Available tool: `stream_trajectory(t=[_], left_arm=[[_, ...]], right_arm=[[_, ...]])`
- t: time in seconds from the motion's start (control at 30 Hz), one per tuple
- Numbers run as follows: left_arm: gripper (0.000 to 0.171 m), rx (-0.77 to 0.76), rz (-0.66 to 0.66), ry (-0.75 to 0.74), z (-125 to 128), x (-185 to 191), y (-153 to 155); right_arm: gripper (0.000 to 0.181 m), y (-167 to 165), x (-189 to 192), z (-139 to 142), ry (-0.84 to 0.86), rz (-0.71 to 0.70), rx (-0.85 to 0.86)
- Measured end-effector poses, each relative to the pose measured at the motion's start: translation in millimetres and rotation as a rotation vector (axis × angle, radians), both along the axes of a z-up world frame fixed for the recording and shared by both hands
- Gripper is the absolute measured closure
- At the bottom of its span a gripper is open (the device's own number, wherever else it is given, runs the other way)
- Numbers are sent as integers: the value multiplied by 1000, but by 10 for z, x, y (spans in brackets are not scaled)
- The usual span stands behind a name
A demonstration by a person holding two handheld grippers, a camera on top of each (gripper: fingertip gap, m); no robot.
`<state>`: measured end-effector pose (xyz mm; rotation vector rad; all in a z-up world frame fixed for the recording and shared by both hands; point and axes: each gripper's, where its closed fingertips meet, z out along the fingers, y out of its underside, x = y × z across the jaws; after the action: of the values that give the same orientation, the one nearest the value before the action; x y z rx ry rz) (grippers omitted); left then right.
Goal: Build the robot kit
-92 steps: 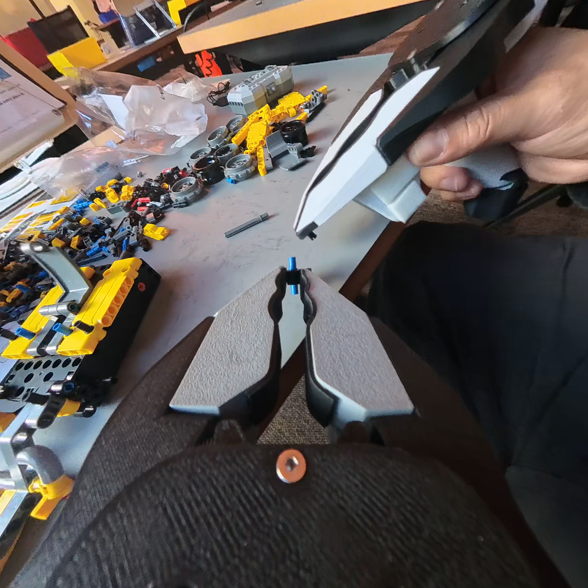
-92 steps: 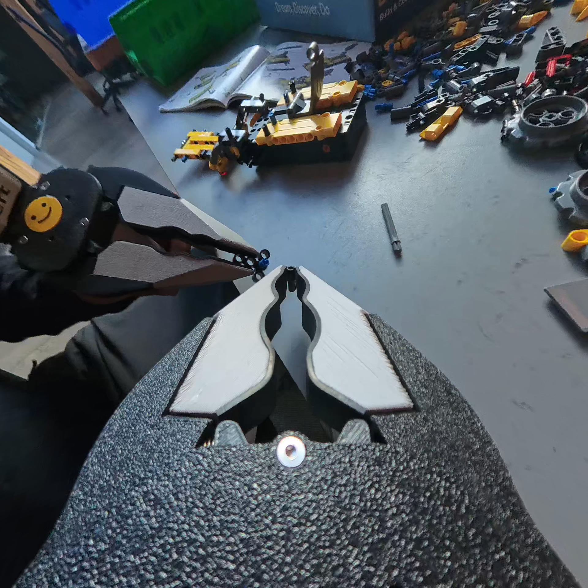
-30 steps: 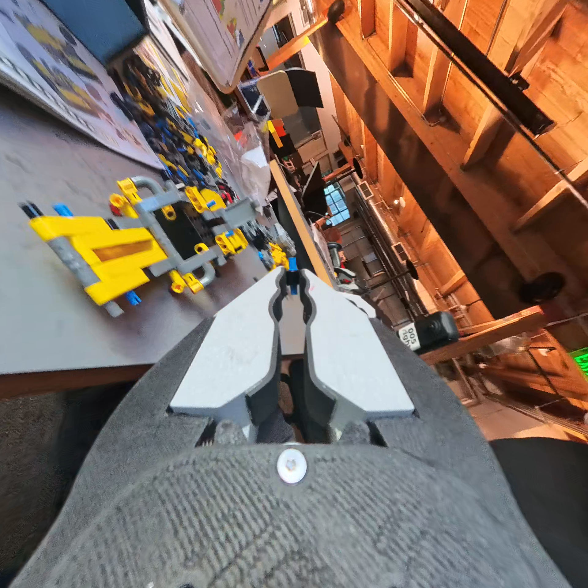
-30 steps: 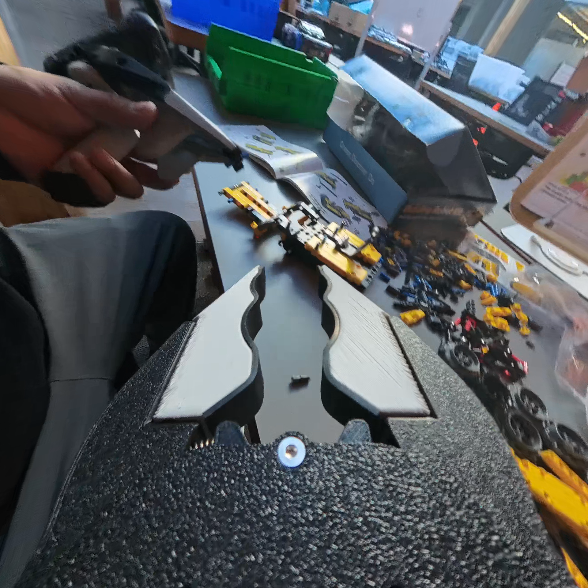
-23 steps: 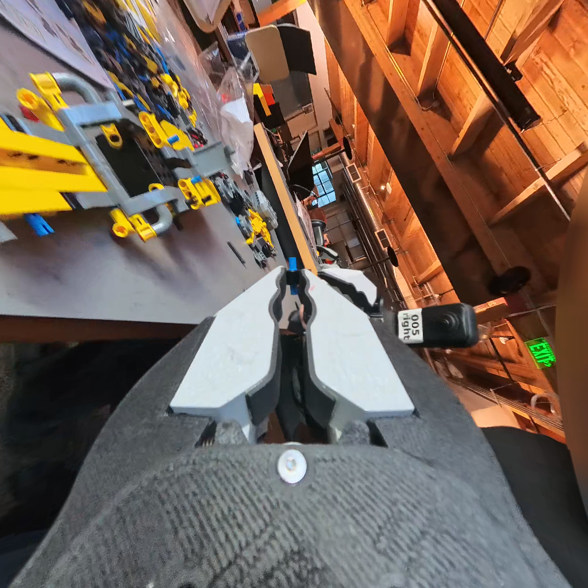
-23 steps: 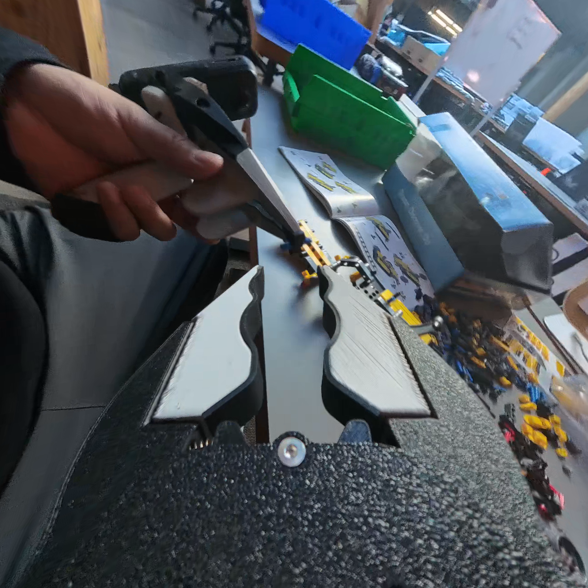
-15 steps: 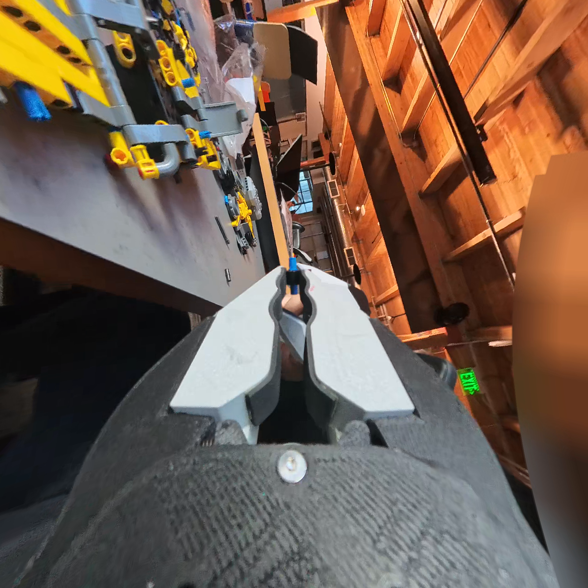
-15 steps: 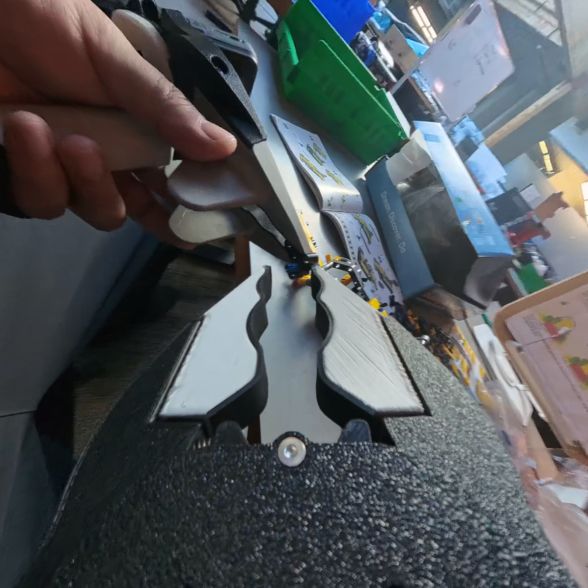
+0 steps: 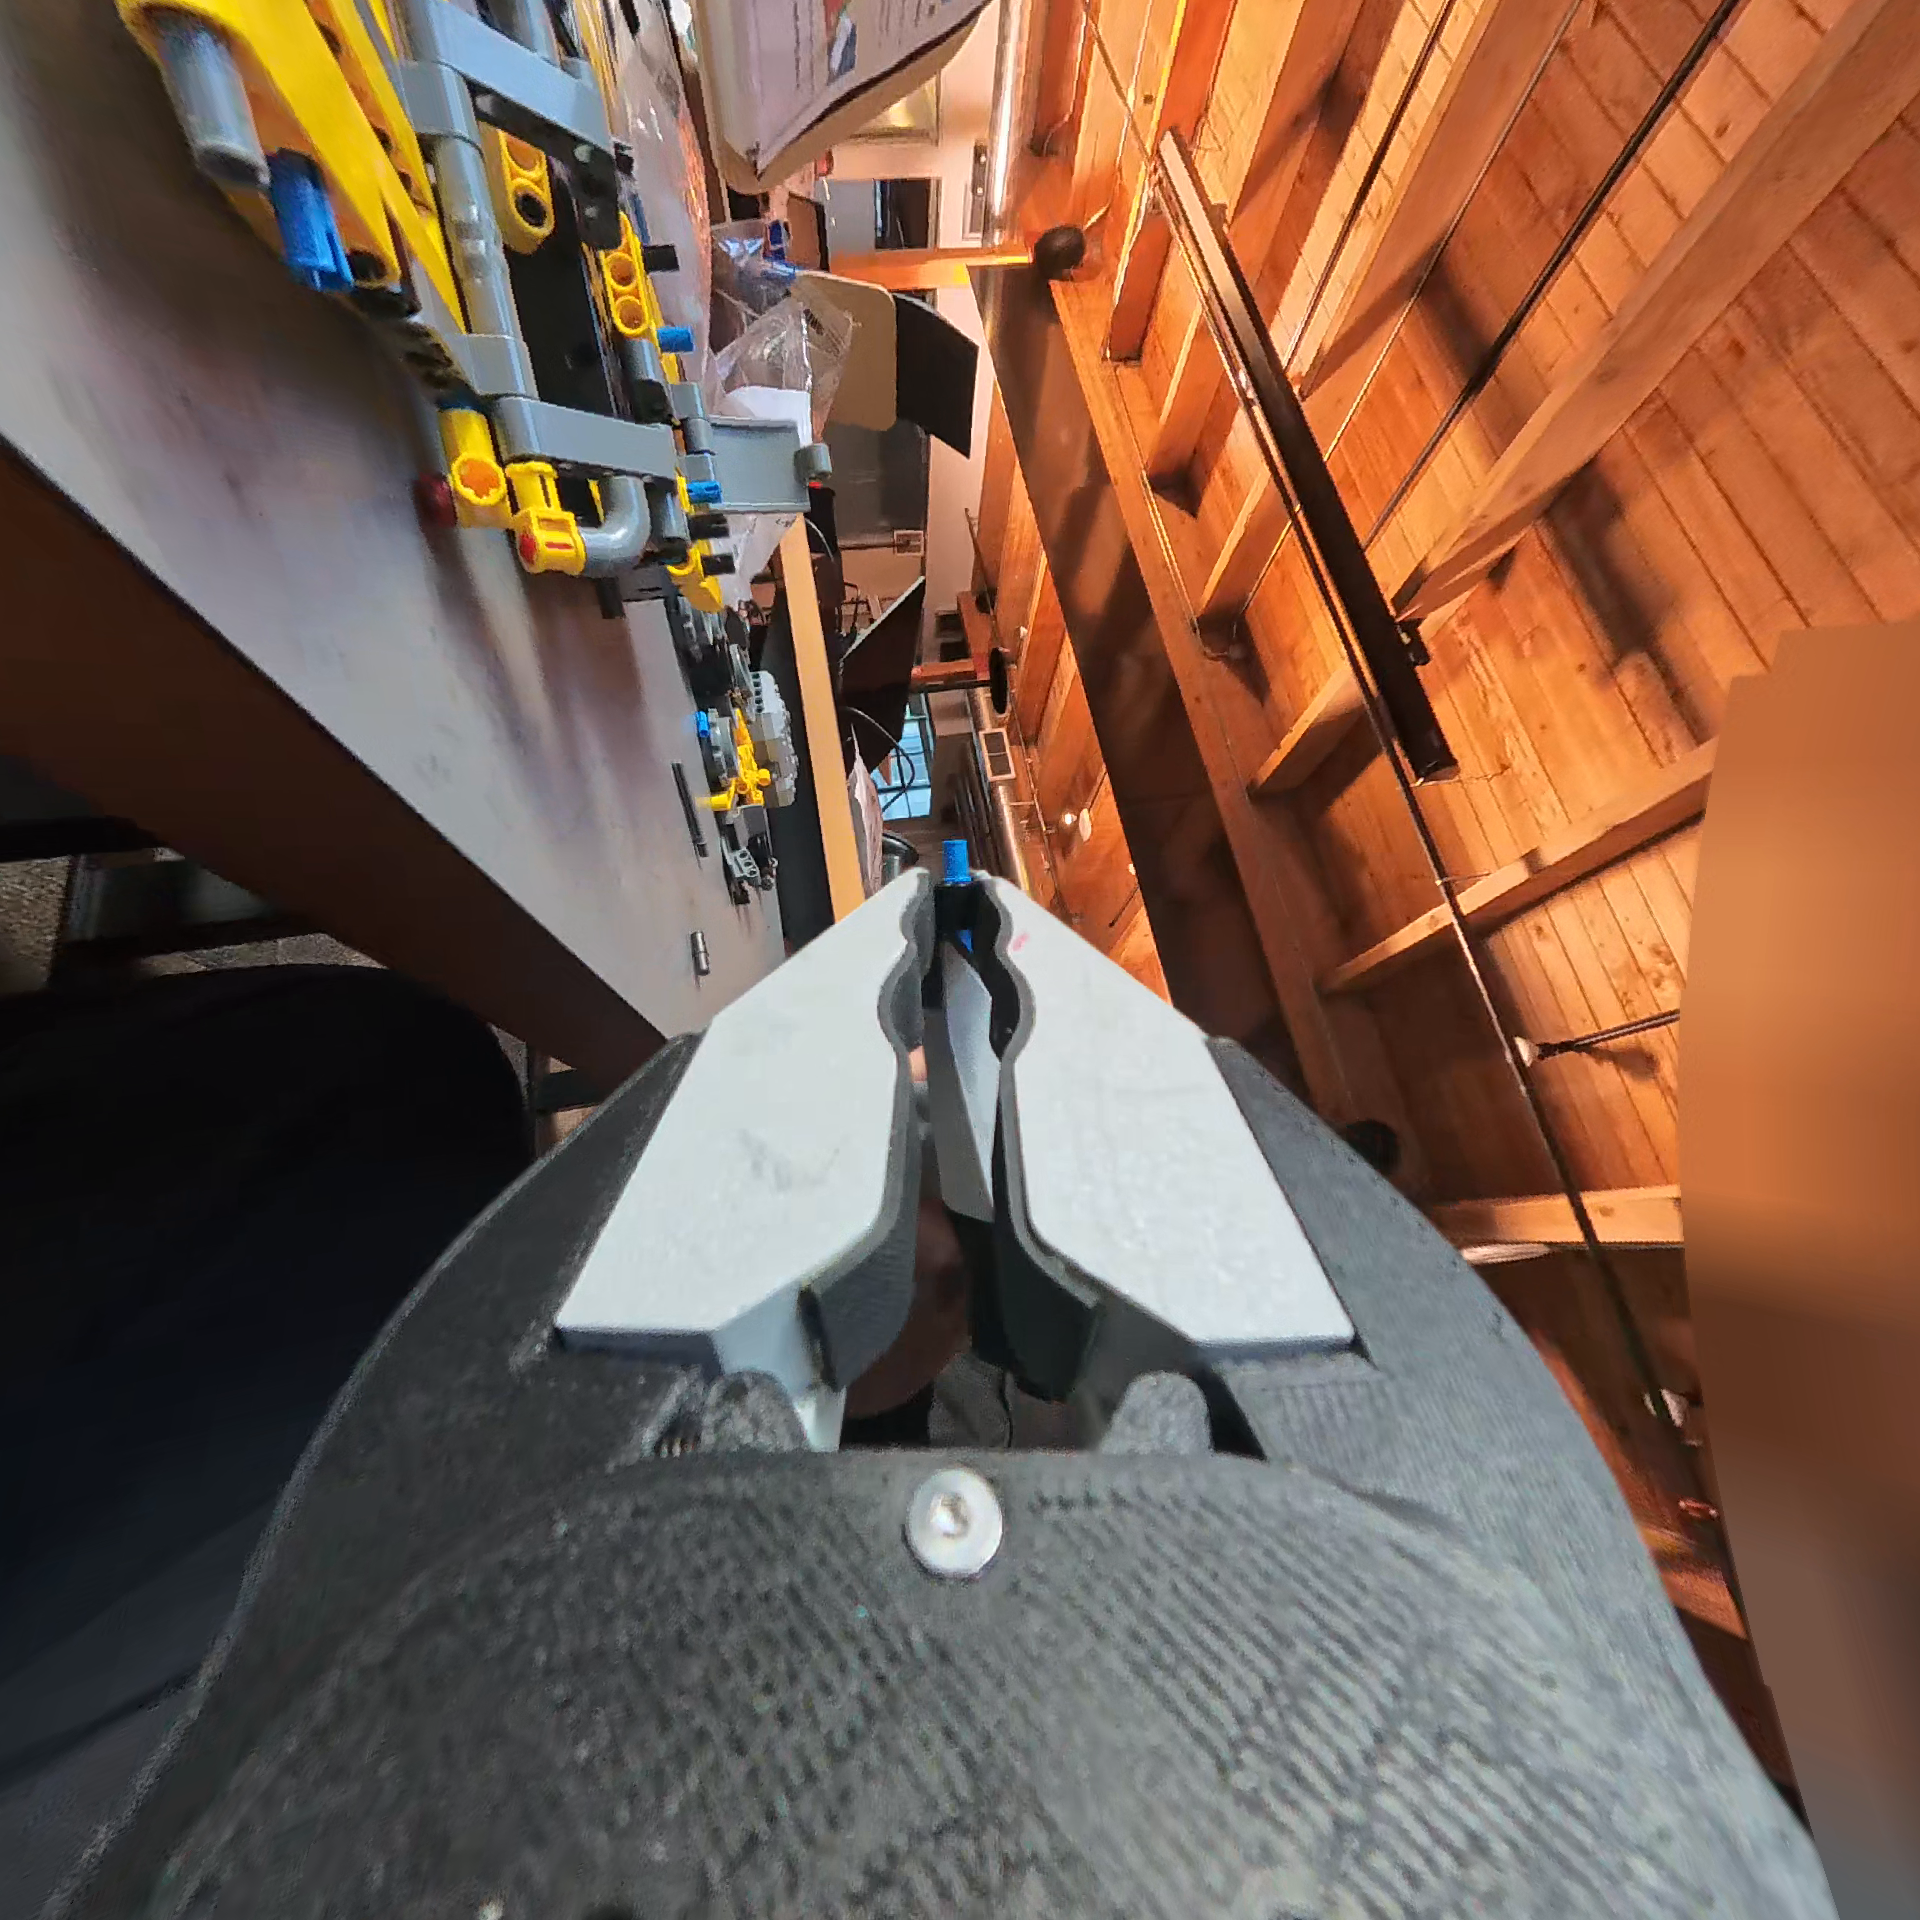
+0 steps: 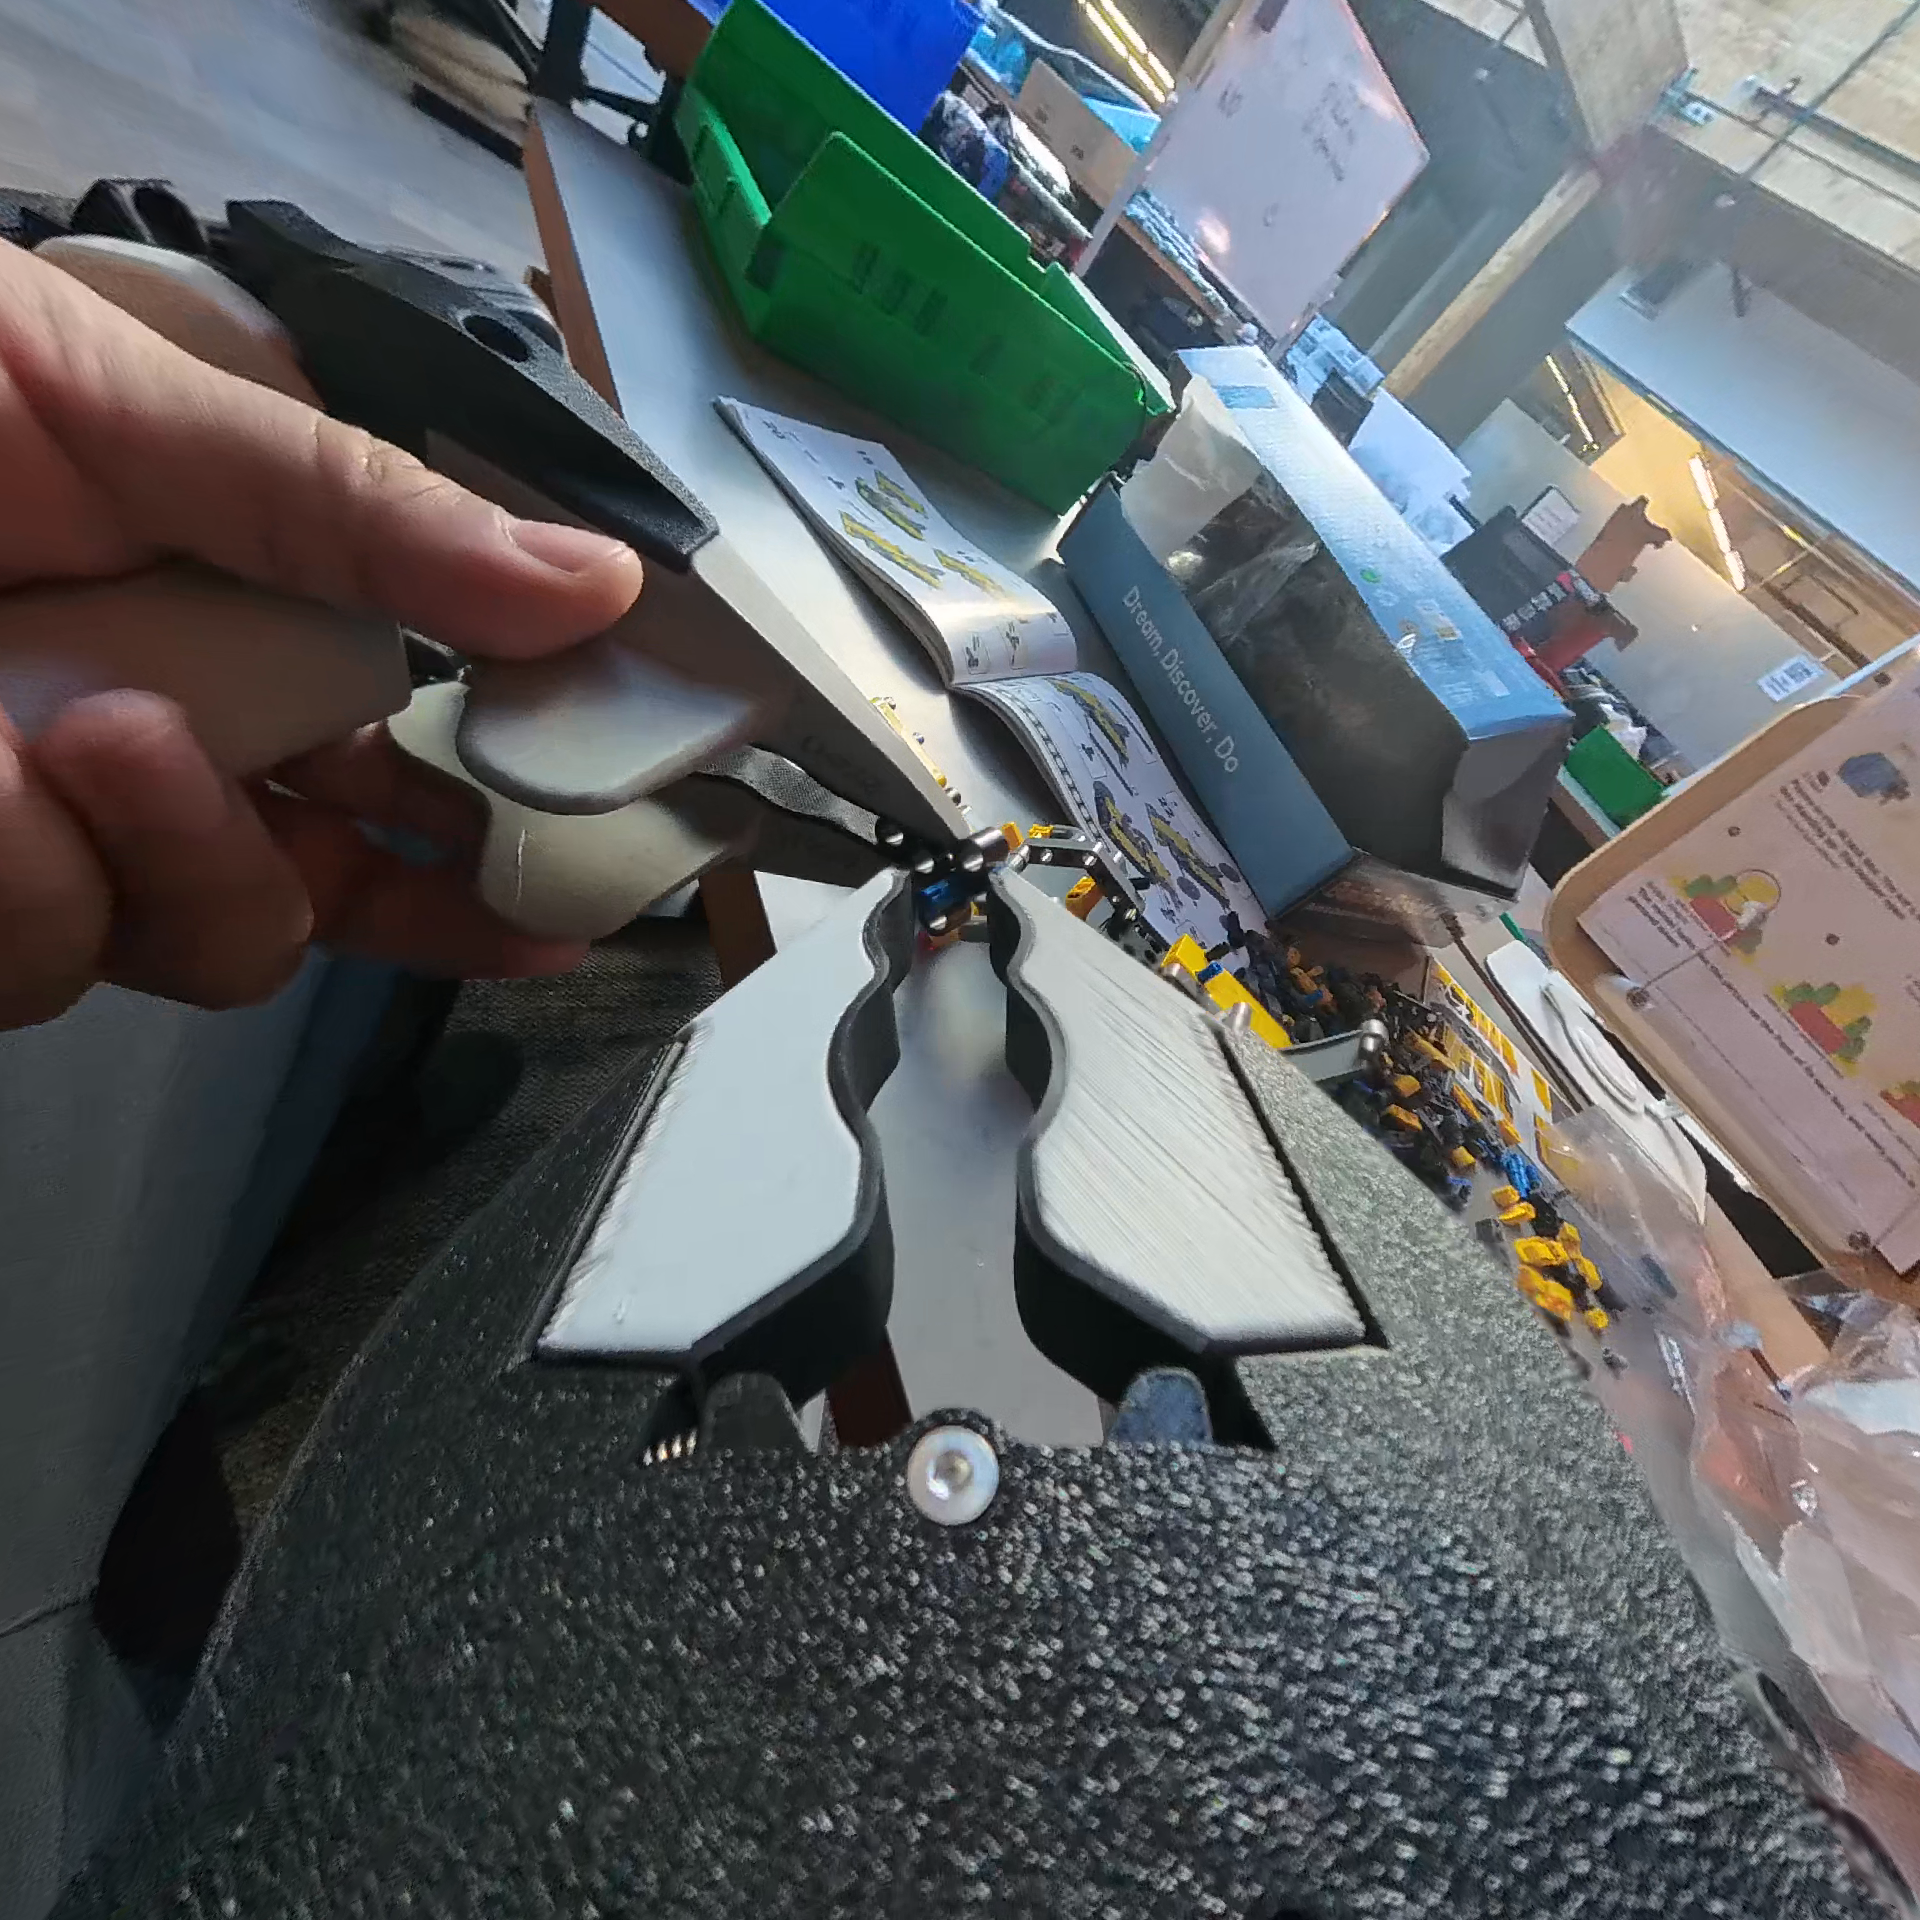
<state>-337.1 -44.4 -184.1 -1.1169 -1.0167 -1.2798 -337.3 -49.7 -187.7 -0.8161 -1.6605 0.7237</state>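
Observation:
My left gripper (image 9: 953, 899) is shut on a small black piece with a blue pin (image 9: 952, 860) that sticks out past its tips. It is held in the air off the table's near edge. In the right wrist view a hand (image 10: 208, 582) holds the left gripper (image 10: 925, 847), which comes in from the left. My right gripper (image 10: 943, 888) is open by a narrow gap, with its tips on either side of the black and blue piece (image 10: 940, 896). One right finger (image 9: 961, 1101) shows between the left jaws. A yellow and grey brick model (image 9: 499, 343) stands on the table (image 9: 312, 582).
An open instruction booklet (image 10: 935, 561), a blue-grey box (image 10: 1299, 675) and green bins (image 10: 894, 281) lie at the far side. Loose pieces (image 10: 1455, 1122) and plastic bags (image 10: 1818, 1455) are at the right. A dark axle (image 9: 688, 805) and a small pin (image 9: 699, 952) lie near the table edge. Only a small space, under 4 cm, lies between the two pairs of fingers.
The right gripper dropped a small black piece on the table and opened. Both grippers lifted off the table and came together. The right jaws have narrowed around the piece in the left gripper.

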Motion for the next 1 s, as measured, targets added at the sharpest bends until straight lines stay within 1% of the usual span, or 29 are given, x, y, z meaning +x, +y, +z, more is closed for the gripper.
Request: stream_trajectory(t=[0.1,0.23,0.33,0.6,0.7,0.83,0.9,0.97,1.0], left_arm=[[167,-18,-1,15,-61,-21,1],[167,-33,0,-9,-123,-63,2],[167,-25,2,-34,-131,-97,6],[167,-44,10,-23,-173,-158,13],[167,-59,5,53,-174,-155,24],[167,-87,26,346,-109,-141,37],[167,-93,40,440,-77,-146,38],[167,-102,44,462,-68,-149,40],[167,-102,41,442,-71,-149,42]], right_arm=[[168,-3,-23,-59,-9,-7,-13],[168,-3,-68,-117,-23,-5,-21],[168,-1,-101,-118,-26,-2,-26],[168,5,-158,-170,-38,7,-45],[167,17,-151,-168,-39,13,-87],[167,35,-106,-134,-36,27,-138],[167,49,-86,-115,-33,30,-155],[167,69,-80,-115,-34,22,-144],[167,68,-77,-112,-30,19,-132]])
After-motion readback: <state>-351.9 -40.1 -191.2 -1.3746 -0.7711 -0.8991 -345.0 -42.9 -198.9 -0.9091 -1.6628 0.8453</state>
